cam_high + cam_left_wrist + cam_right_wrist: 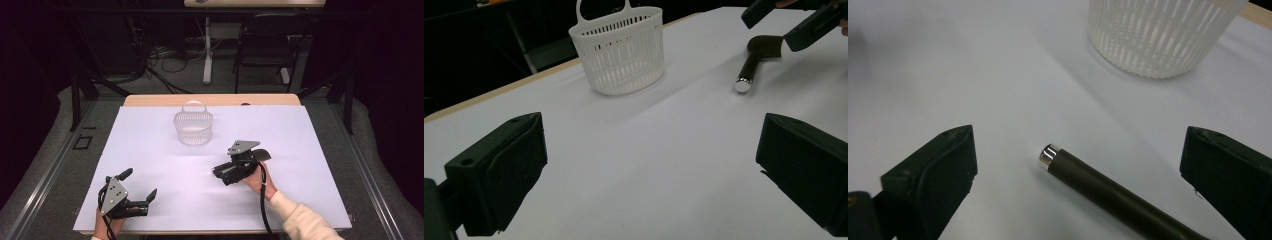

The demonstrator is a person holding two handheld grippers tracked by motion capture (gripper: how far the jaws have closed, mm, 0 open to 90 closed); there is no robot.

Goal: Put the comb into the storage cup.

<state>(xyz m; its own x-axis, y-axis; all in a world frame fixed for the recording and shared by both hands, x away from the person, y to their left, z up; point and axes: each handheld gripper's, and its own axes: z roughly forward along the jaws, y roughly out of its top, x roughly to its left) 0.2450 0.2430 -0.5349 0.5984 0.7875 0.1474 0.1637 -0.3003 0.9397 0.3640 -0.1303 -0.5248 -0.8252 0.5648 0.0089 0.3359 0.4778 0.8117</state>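
Left gripper [141,185]: sitting near the front-left corner of the table [150,150], held in the person's left hand [107,225], which is coming in over the front edge. Its jaws are standing spread wide with only bare white surface between them, grasping nothing, as the left gripper view [651,170] is showing.

Right gripper [220,174]: hovering right of the table's middle, somewhat nearer the front edge than the back, held by the person's right hand [257,180] in a cream sleeve [305,220]. A grey three-cornered plate is lying on top of it and a black cable is trailing back toward the front edge. In the right gripper view [1075,170] its jaws are gaping wide, one on each side of the handle, touching nothing.

Dark tool [756,57]: lying flat on the white surface under the right gripper. Its handle [1108,192] is a dark round bar ending in a shiny silver cap, and that cap is pointing toward the table's middle. In the left gripper view its broader dark head is lying just below the right gripper's jaw tips; what kind of tool it is cannot be told.

White basket [193,126]: standing upright beyond the tool, near the middle of the back edge, well apart from both grippers. Its slatted wall is looking empty from here and its loop handle is standing up at the far side.
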